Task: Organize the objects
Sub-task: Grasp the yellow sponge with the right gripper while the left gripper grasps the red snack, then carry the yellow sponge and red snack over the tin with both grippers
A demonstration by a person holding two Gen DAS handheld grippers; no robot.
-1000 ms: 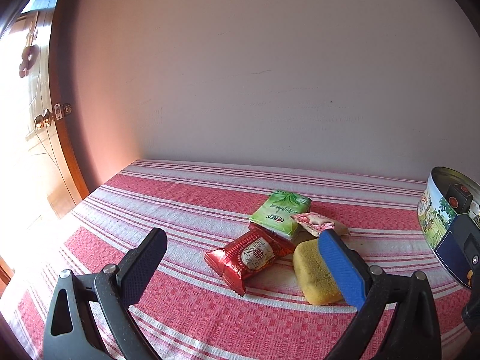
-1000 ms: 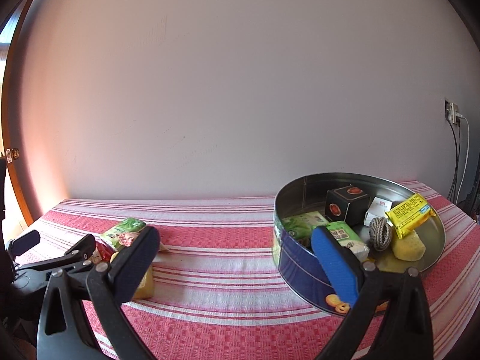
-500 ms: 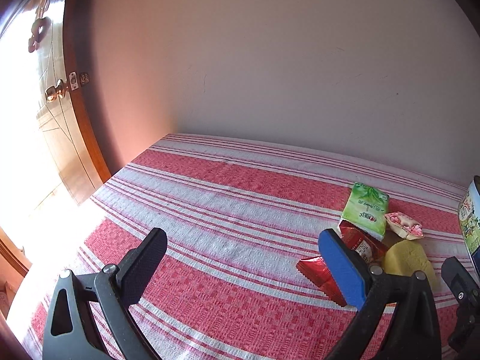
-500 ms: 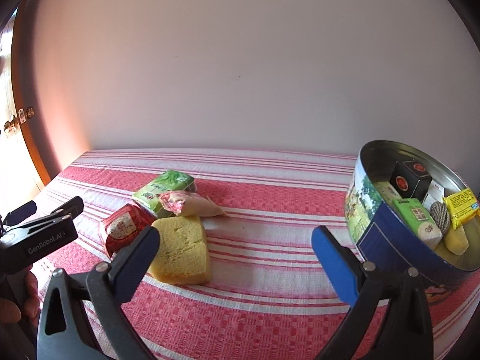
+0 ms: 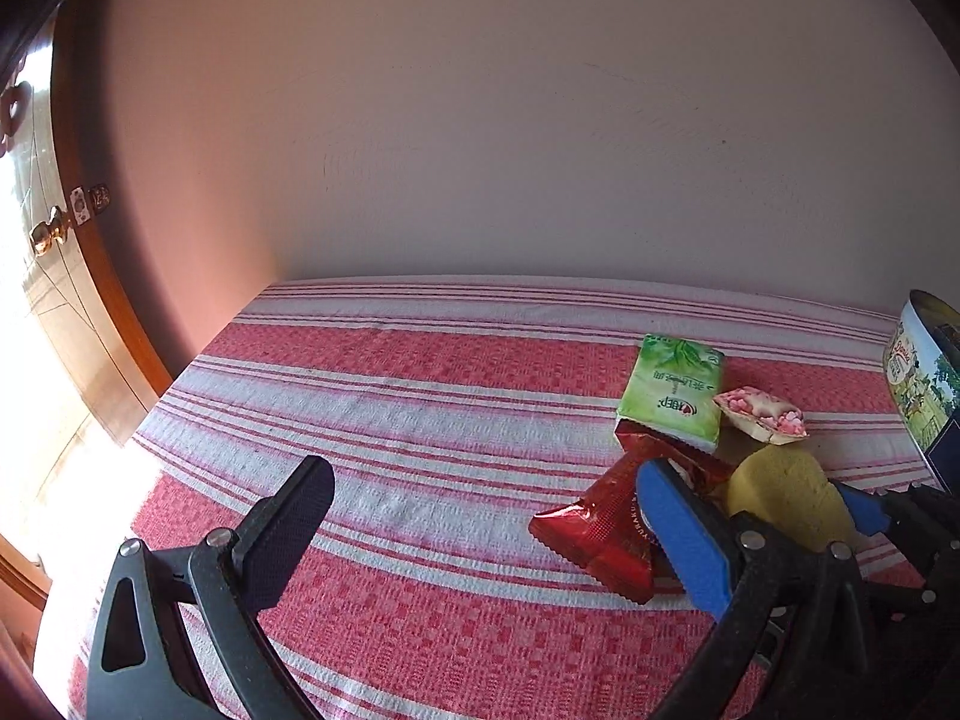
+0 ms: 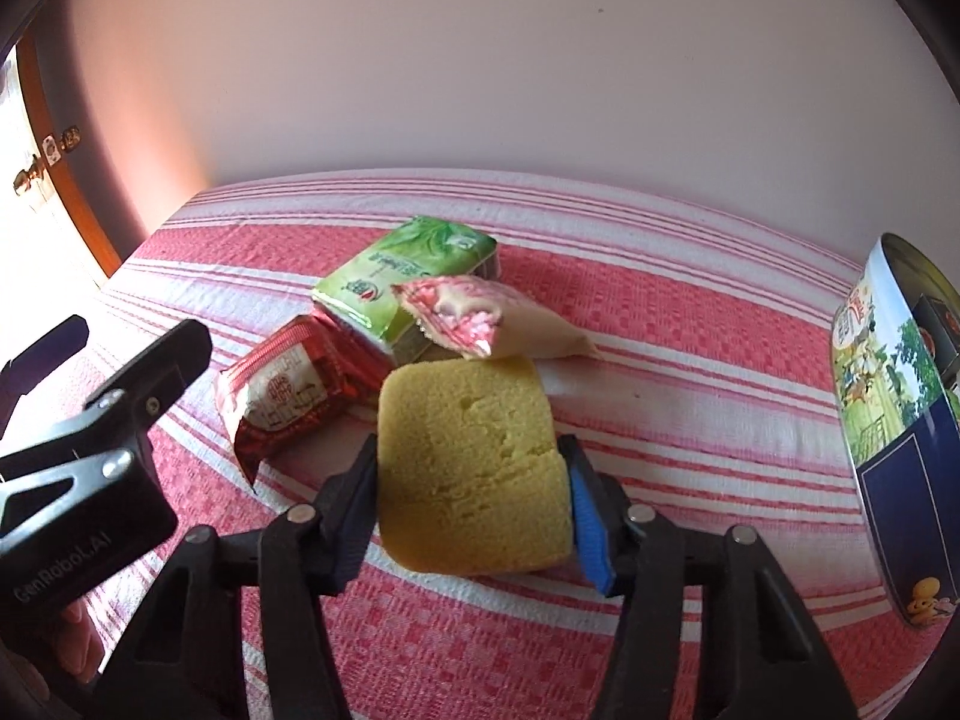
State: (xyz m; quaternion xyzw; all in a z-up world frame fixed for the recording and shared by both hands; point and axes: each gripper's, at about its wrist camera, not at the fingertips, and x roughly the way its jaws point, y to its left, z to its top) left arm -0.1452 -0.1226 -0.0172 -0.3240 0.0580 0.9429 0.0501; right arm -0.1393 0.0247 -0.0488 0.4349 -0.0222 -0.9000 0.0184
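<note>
A yellow sponge (image 6: 474,462) lies on the red-and-white striped cloth (image 6: 660,324). My right gripper (image 6: 471,492) is shut on it, one finger on each side. Beside it lie a red packet (image 6: 288,396), a green packet (image 6: 408,276) and a pink-and-cream packet (image 6: 480,318). My left gripper (image 5: 486,522) is open and empty, hovering left of the pile; its blue finger is in front of the red packet (image 5: 606,528). The sponge (image 5: 786,492), green packet (image 5: 672,396) and pink packet (image 5: 762,414) also show in the left wrist view.
A round metal tin (image 6: 888,420) with a printed wall stands at the right, a black box inside it. It shows at the right edge of the left wrist view (image 5: 924,378). A wall runs behind the table. A wooden door (image 5: 54,252) stands at the left.
My right gripper swung from the tin to the pile, came down and closed on the yellow sponge. My left gripper shifted left, then turned back a little toward the pile.
</note>
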